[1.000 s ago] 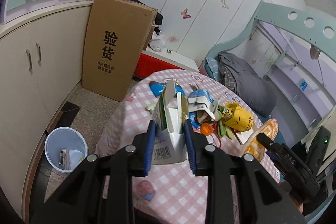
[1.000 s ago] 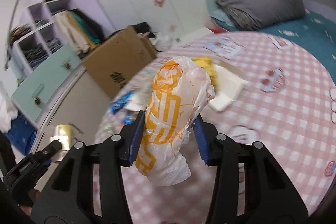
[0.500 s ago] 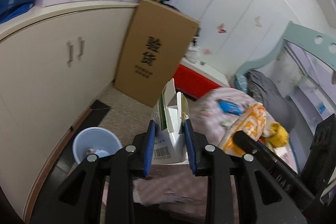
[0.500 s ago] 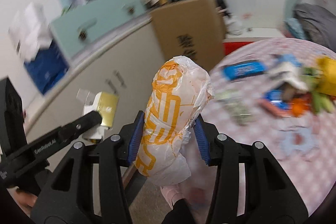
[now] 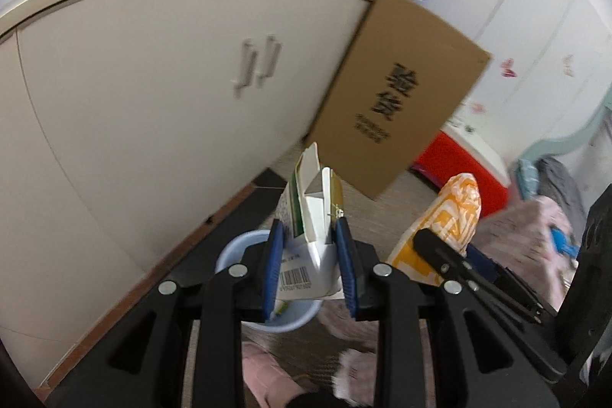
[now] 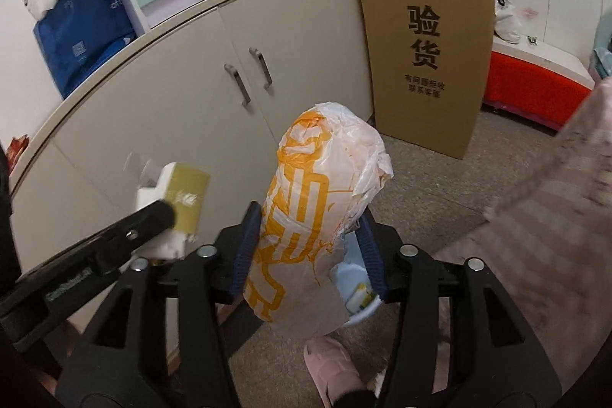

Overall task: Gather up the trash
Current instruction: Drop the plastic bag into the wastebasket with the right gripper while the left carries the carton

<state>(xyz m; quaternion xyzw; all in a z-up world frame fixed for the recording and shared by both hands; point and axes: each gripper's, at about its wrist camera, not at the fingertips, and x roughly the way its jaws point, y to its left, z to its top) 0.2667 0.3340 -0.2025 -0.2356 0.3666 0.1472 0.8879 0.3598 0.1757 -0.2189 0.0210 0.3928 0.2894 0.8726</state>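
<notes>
Drop step — both claws hang over the blue bin (image 5: pixel 233 251) on the floor. Left claw (image 5: pixel 310 266) clenches the opened carton (image 5: pixel 306 217). Right claw (image 6: pixel 308 251) has just been opening, orange-printed bag (image 6: pixel 306 201) loose between its jaws. Next I release the carton squarely over the rim.

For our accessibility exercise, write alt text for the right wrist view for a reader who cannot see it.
An orange-and-white plastic bag stands between the right gripper's blue pads, whose jaws have just been opening, above a pale blue bin on the floor. At left, the left gripper holds a small carton; behind stand cream cabinets and a cardboard box.
</notes>
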